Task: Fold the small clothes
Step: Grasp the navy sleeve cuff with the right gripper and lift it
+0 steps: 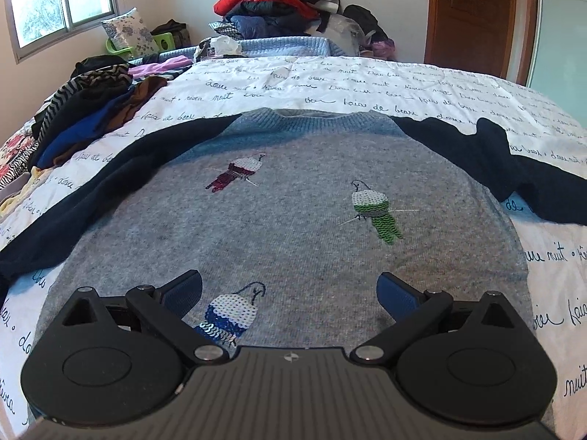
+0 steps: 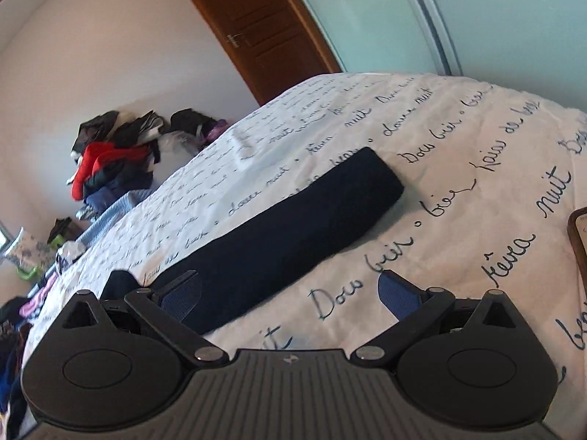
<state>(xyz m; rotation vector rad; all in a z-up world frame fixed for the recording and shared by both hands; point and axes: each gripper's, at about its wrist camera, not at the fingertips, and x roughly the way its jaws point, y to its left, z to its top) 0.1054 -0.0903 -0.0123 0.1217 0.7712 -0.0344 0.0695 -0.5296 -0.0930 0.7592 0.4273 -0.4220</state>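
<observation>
- The room was a bedroom with pale walls, a window (image 1: pixel 55 3) at the far left and a brown wooden door (image 1: pixel 473 14) at the far right.
- A bed (image 1: pixel 367 80) filled most of both views, covered by a white bedspread printed with dark handwritten script.
- A grey knitted sweater (image 1: pixel 293 220) with navy sleeves lay face up and spread flat on the bed, its neckline pointing toward the far end.
- Three sequinned birds decorated its front: a maroon bird (image 1: pixel 236 172), a green bird (image 1: pixel 374 209) and a blue bird (image 1: pixel 231 315).
- The left tool (image 1: pixel 290 293) hung over the lower part of the sweater with its fingers spread wide and nothing between them; the blue bird sat just beyond the gap, nearer the left finger.
- From the left wrist view, the sweater's body stretched away ahead of the tool, with one navy sleeve reaching out to each side.
- The right tool (image 2: pixel 290 293) was also spread wide and empty, held above the bedspread.
- One navy sleeve (image 2: pixel 293 227) lay stretched flat ahead of it, running diagonally from under the left finger toward the upper right.
- A heap of unfolded clothes (image 1: pixel 84 110) sat on the bed's left side.
- A taller pile of clothes (image 1: pixel 279 3), with a red garment on it, stood beyond the far end of the bed.
- A floral cushion (image 1: pixel 126 33) leaned near the window.
- The edge of a dark, flat object (image 2: pixel 578 242) showed at the right border of the right wrist view; what it was could not be told.
</observation>
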